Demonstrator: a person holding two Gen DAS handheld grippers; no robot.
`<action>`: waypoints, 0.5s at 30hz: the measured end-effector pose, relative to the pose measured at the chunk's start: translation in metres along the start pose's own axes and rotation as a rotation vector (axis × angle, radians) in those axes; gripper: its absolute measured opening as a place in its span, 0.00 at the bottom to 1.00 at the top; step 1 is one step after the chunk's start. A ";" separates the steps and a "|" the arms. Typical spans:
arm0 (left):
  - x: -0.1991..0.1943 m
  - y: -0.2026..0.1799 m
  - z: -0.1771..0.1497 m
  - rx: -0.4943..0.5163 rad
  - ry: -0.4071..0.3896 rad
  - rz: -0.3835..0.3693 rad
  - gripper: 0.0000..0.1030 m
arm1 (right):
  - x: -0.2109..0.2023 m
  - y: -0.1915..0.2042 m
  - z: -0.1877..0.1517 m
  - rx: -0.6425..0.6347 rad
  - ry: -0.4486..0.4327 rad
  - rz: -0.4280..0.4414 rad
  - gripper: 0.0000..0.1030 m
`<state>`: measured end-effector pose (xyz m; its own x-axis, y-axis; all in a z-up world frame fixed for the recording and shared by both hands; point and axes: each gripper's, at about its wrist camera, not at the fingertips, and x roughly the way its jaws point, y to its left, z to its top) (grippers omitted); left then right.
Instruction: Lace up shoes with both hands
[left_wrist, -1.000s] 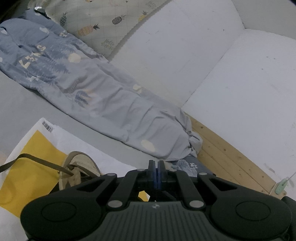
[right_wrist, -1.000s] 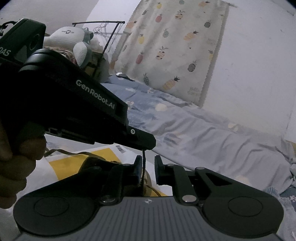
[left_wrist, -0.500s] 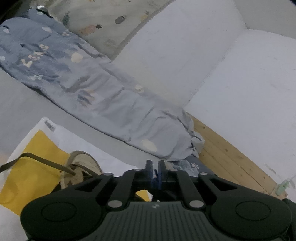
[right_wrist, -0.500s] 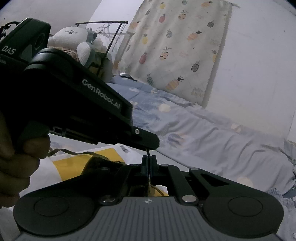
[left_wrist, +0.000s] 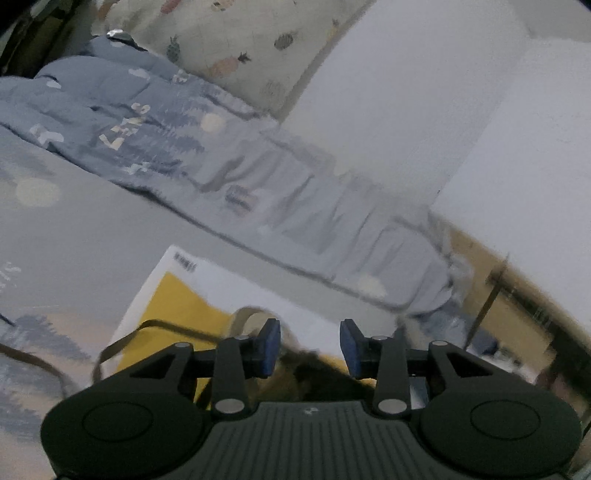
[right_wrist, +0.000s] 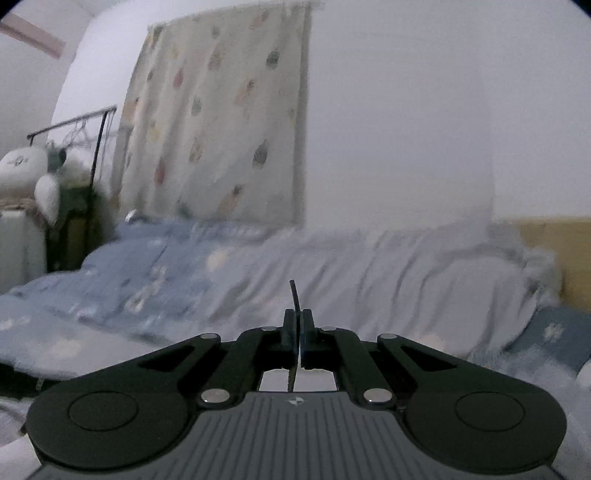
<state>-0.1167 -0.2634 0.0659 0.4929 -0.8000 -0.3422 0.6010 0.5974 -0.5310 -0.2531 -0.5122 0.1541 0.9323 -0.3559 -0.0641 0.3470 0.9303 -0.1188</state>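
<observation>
A thin dark shoelace (right_wrist: 294, 295) is pinched between the closed fingers of the right gripper (right_wrist: 298, 325); its stiff tip sticks up above the fingertips and the rest of it runs down behind them toward the gripper body. In the left wrist view the tan shoe (left_wrist: 255, 325) lies low in the frame, mostly hidden behind the left gripper (left_wrist: 309, 349), with only its rounded rim and a blurred dark part of its inside showing between the blue-padded fingers (left_wrist: 271, 345). Those fingers stand wide apart with nothing between them. A brown flat lace (left_wrist: 155, 326) loops out from the shoe to the left, across the yellow and white paper sheet (left_wrist: 177, 299) that the shoe rests on. The sheet lies on a grey bed sheet (left_wrist: 92, 236). Beyond it a crumpled blue-grey printed quilt (left_wrist: 177, 147) stretches along the white wall (left_wrist: 388, 110), and a cream curtain with a fruit print (right_wrist: 221, 129) hangs behind it. A light wooden bed frame (left_wrist: 517, 295) shows at the right. In the right wrist view a white plush toy (right_wrist: 26, 170) sits at the far left under a dark metal rail (right_wrist: 74, 122). Both views are blurred.
</observation>
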 end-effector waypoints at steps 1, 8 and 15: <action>0.001 0.000 -0.001 0.019 0.018 0.010 0.33 | -0.001 -0.001 0.005 -0.016 -0.027 -0.011 0.00; 0.008 0.002 -0.011 0.099 0.112 0.044 0.32 | 0.001 0.043 0.014 -0.136 -0.015 0.129 0.00; 0.010 0.012 -0.011 0.072 0.130 0.023 0.30 | 0.011 0.111 -0.028 -0.433 0.177 0.381 0.00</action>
<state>-0.1117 -0.2643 0.0473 0.4240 -0.7840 -0.4533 0.6368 0.6140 -0.4663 -0.2069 -0.4158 0.1125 0.9386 -0.0482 -0.3415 -0.1164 0.8878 -0.4453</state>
